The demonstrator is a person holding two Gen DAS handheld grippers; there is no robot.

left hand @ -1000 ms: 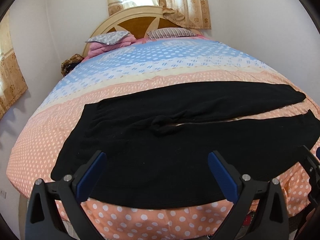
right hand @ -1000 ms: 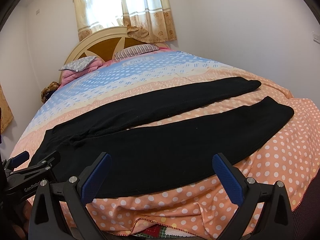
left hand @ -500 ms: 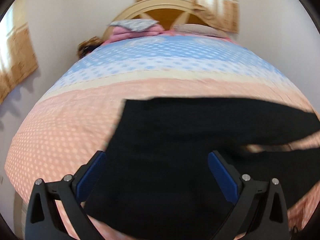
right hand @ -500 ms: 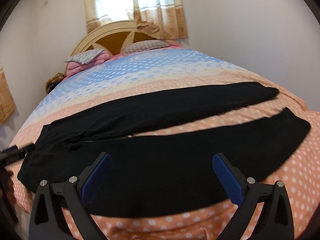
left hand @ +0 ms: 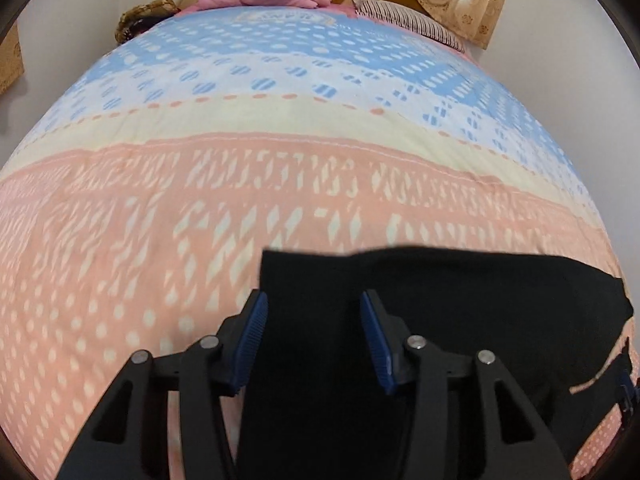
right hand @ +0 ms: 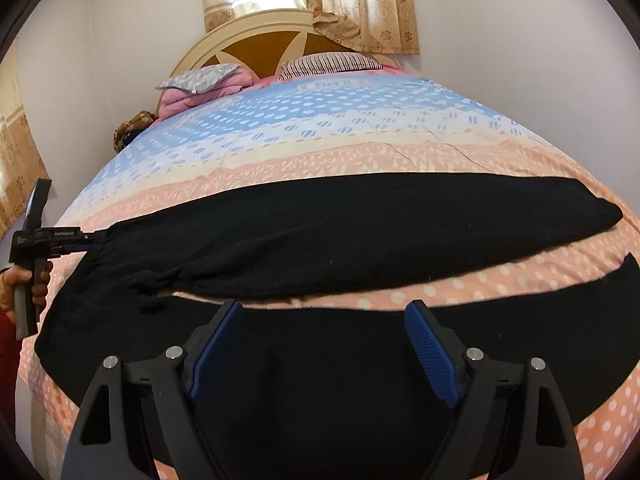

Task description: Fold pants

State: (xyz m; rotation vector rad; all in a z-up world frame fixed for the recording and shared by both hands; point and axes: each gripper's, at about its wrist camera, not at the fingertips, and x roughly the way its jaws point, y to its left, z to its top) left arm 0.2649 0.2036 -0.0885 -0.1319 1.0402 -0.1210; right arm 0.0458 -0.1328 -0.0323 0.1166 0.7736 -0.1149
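On the bed (right hand: 520,152), both claws were closing, unclamped, on black pants (right hand: 360,232): left claw (left hand: 314,326) at the waistband corner, right claw (right hand: 320,344) over the near leg; the first fold needs firm pinches.

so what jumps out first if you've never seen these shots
Black pants lie spread across the near, peach end of a dotted bedspread, legs parted. The left hand-held gripper is closing at the waistband corner, the cloth between its pads; the right hand-held gripper is closing over the nearer leg. Pillows sit by the headboard.
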